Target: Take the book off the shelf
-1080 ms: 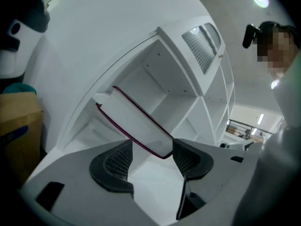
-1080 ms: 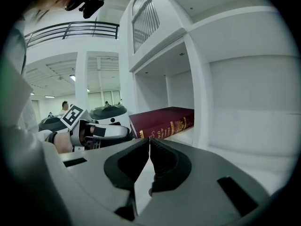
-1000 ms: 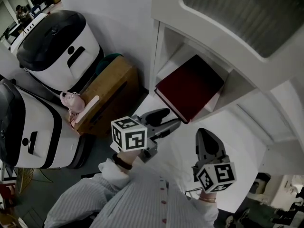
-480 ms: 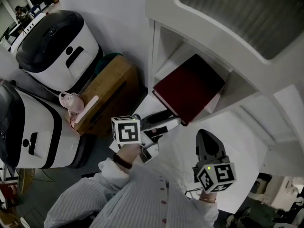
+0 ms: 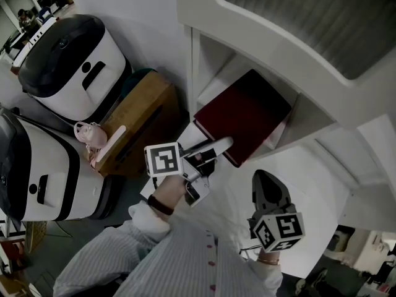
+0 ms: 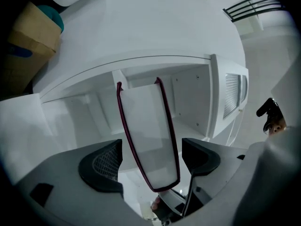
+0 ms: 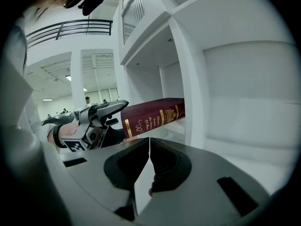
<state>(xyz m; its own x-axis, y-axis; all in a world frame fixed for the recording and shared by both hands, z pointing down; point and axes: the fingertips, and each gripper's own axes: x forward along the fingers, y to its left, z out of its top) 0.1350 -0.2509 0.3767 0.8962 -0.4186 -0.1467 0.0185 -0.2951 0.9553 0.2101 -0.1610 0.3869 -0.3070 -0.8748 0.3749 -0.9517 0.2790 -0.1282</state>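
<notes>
Room: bright and white, with a white wall (image 5: 154, 17) and a grey floor (image 5: 68, 246). Some people sit far off at the top left, too small to tell more.
Shelf: one white shelf unit (image 5: 204, 48) stands against the wall. It has an open compartment with a white board.
Machines: two, both white with a black top. The farther machine (image 5: 68, 60) and the nearer machine (image 5: 37, 166) stand at the left.
Box: one cardboard box (image 5: 139, 119) stands between the machines and the shelf unit. A pink thing (image 5: 93, 135) lies on its near end; I cannot tell what it is.
Book: one dark red book (image 5: 244, 110) lies flat in the compartment, its near corner sticking out over the front edge. The right gripper view shows gold print on its spine (image 7: 153, 117).
Left gripper: the left gripper (image 5: 213, 153) is at the book's outer corner. Its jaws stand wide and are opening (image 6: 150, 159). The book's page edge (image 6: 148, 135) is between them, and both pads are apart from the covers.
Right gripper: the right gripper (image 5: 265, 181) is lower and to the right, well apart from the book. Its jaws are pressed together with nothing between them (image 7: 149, 161).
Hidden: the nearer machine is cut off by the left edge. The book's far end lies in shadow. A teal thing (image 5: 143, 76) behind the box is mostly covered.
</notes>
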